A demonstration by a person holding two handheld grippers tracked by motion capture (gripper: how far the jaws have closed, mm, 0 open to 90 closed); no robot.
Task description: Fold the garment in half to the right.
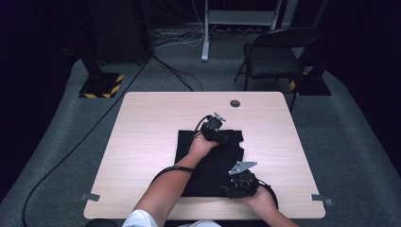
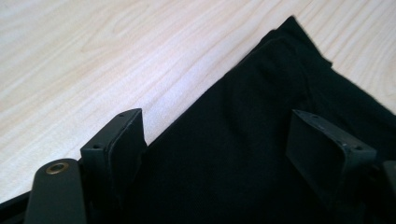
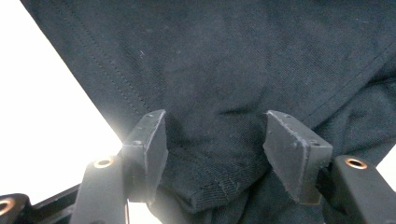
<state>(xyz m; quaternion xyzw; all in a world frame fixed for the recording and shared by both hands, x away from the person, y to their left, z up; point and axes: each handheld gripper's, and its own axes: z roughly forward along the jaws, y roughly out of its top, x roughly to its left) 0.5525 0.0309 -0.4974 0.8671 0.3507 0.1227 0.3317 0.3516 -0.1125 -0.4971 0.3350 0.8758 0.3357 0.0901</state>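
One black garment (image 1: 210,163) lies on my light wooden table (image 1: 142,142), and I'll place everything off that cloth. It sits a little right of the tabletop's middle, its near edge close to my side of the table. Left of it, bare wood, and at the table's near-left edge one small grey tab (image 1: 90,196).

My left forearm crosses the cloth from its near-left corner, and my left gripper (image 1: 215,130) sits over its far edge, cable looping behind. In the left gripper view (image 2: 219,140), my two jaws stand spread wide apart, nothing between them but the cloth below; the left jaw is at the cloth's edge where it meets the wood, the right jaw over the fabric. One folded corner (image 2: 299,37) of the cloth points away ahead.

Beyond the cloth's far edge, one dark round hole (image 1: 234,103) in the tabletop.

Moving right: my right gripper (image 1: 239,184) is at the cloth's near-right corner, one grey three-cornered plate (image 1: 242,166) on top. In the right gripper view (image 3: 215,144), two jaws stand apart, with a bunched, stitched hem (image 3: 210,191) of the cloth rising between them. The pads aren't pressed on it, so open, not pinching.

Right of the cloth, a second grey tab (image 1: 320,199) at the table's near-right edge. Past the table, one dark chair (image 1: 276,52) on the grey floor.
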